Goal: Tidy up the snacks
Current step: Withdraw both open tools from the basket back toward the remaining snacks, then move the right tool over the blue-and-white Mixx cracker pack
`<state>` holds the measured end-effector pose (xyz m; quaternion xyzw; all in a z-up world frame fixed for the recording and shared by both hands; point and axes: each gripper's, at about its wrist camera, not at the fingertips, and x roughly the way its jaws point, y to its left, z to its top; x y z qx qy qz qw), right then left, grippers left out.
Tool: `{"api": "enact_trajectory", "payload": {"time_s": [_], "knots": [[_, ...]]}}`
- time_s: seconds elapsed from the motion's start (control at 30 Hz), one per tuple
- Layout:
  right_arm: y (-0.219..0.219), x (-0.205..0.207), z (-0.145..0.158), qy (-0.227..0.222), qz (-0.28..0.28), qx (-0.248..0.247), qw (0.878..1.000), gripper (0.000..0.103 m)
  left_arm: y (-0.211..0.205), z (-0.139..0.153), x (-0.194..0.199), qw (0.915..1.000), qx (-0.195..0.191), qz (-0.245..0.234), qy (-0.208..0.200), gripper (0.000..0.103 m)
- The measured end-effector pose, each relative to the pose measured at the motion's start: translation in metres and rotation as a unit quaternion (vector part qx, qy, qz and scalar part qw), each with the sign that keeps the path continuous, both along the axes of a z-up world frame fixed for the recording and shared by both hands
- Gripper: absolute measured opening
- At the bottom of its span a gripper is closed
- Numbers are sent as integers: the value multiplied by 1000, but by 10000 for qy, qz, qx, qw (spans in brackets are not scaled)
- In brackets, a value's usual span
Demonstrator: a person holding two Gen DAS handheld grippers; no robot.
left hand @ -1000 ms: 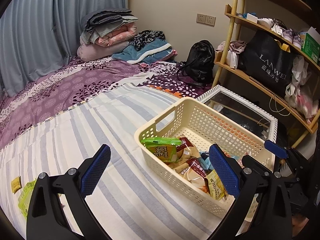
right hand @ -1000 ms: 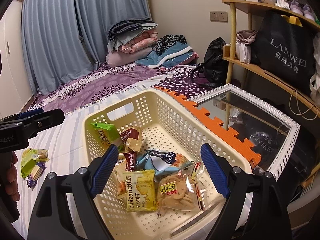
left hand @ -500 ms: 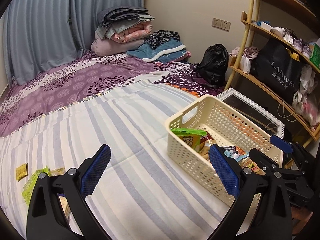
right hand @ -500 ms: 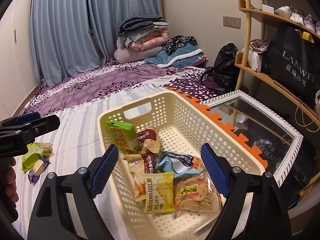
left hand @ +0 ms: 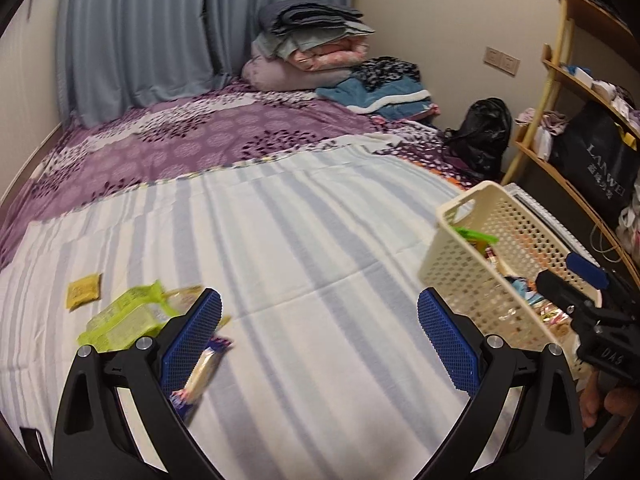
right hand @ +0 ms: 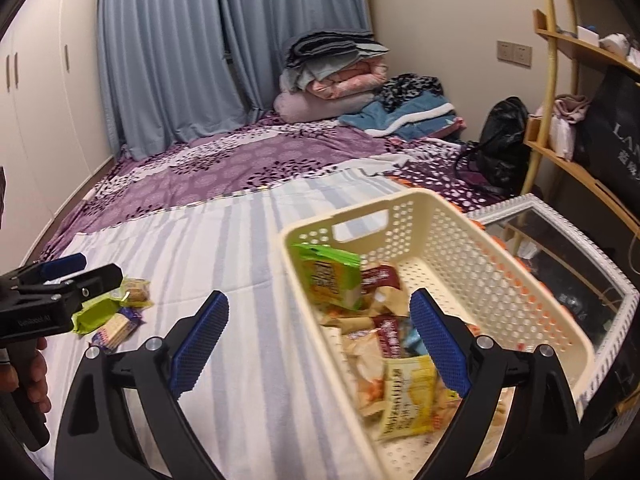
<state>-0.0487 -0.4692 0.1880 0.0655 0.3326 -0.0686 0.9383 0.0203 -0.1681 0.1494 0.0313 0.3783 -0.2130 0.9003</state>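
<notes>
On the striped bedsheet (left hand: 304,280), we hold our left gripper (left hand: 318,332) spread and empty near the loose snacks: a green packet (left hand: 124,316), a wrapped biscuit (left hand: 200,376) and a small yellow sachet (left hand: 84,290). Our right gripper (right hand: 318,340) is opening with nothing pinched, straddling the near wall of the cream basket (right hand: 480,248), already part-filled with packets. The risk, we judge: overlapping packets could lead us to pinch two at once, or the soft sheet could bunch between the pads.
</notes>
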Motion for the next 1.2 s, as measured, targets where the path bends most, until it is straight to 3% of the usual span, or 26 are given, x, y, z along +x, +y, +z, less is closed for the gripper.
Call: {"api": "enact_trajectory", "payload": {"time_s": [0.53,1.2], "knots": [[108,38,-39,640,1375,205,9882,91,141,-33,8,9893,11,1411,370,100],[212,88,-102,1734,2339,867,9527,91,209,-55,10,9776,130,2042,498,100]]}}
